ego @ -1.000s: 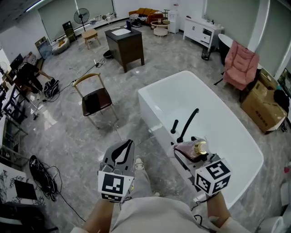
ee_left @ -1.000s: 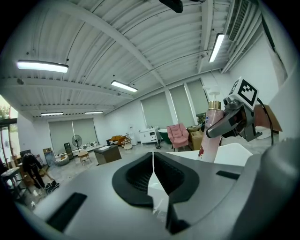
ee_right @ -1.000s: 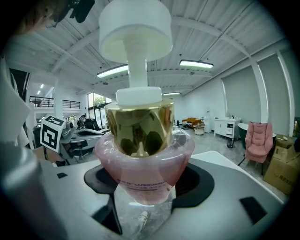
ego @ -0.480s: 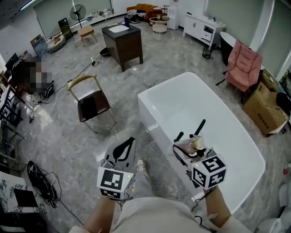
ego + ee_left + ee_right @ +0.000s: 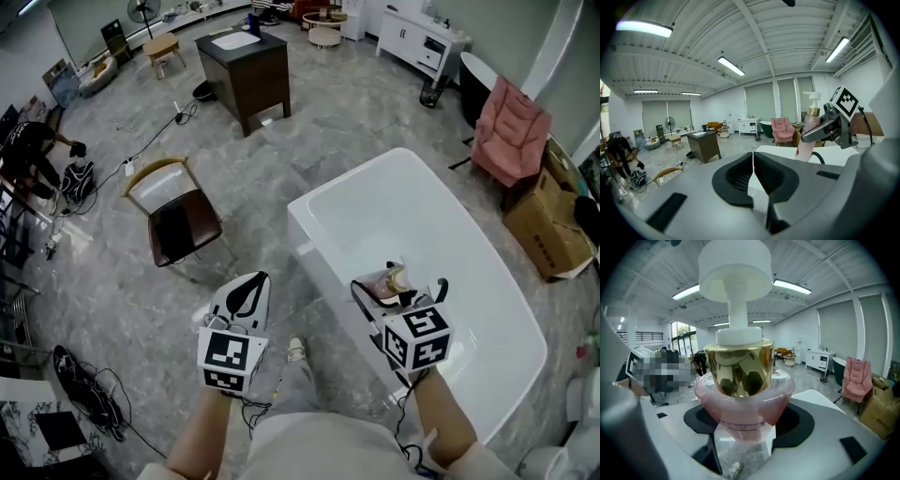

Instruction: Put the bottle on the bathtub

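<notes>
While the pink pump bottle (image 5: 390, 280) sits clamped upright between the jaws of my right claw (image 5: 385, 293), over the near rim of the bathtub (image 5: 314, 258), I judge this the carrying step. My left claw (image 5: 246, 298) is closed on nothing. Next I must lower the base flat onto the rim, then release.

Bright, even light from ceiling strip lights (image 5: 731, 66), shadows soft. Gripper views bend hard, corners going black. The bottle (image 5: 743, 394) looms close and soft-focused, its gold collar (image 5: 739, 367) mirroring the room.
</notes>
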A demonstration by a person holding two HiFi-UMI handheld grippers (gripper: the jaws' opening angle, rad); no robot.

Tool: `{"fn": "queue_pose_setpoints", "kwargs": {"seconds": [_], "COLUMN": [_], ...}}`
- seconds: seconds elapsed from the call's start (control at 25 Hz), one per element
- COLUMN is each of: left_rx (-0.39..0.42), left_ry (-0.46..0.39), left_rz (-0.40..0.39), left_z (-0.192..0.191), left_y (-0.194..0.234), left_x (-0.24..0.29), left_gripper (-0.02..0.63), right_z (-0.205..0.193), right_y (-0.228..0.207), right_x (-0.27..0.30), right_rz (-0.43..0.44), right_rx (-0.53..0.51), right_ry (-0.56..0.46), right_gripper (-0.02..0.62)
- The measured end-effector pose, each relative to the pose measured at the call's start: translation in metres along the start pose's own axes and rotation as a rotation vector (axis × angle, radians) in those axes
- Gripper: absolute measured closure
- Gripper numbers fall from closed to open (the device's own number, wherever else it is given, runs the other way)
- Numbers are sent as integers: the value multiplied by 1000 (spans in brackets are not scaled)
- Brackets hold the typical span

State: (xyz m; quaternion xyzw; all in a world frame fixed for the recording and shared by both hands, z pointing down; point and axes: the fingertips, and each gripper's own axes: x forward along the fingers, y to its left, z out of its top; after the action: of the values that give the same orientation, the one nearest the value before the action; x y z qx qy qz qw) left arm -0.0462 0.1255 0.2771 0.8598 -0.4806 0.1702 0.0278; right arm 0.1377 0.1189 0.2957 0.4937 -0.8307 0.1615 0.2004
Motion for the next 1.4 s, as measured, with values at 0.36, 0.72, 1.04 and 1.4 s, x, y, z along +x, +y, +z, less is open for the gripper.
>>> {"fn": "queue_pose_setpoints", "kwargs": {"seconds": [0.36,0.72,1.04,1.4], "left_rx": [-50,-65,-117,-176], "left_ry": [57,128,206,305], "left_rz": [-60,-94,-115,-128], "left_z": [-29,-72,-121,-187], "left_y": [91,131,136,117], "left_x": [99,183,238,283], "left_gripper": [581,581,581,581], "right_z": [27,0,-51,-117], "right_y": [-31,-71,-98,-113], "right_x": [147,254,323,381], "right_rz": [-68,-127,-137,-100], "right_rx": [21,103,63,34], "right_ry": [45,95,146,194], "right_gripper": [252,252,252,252]}}
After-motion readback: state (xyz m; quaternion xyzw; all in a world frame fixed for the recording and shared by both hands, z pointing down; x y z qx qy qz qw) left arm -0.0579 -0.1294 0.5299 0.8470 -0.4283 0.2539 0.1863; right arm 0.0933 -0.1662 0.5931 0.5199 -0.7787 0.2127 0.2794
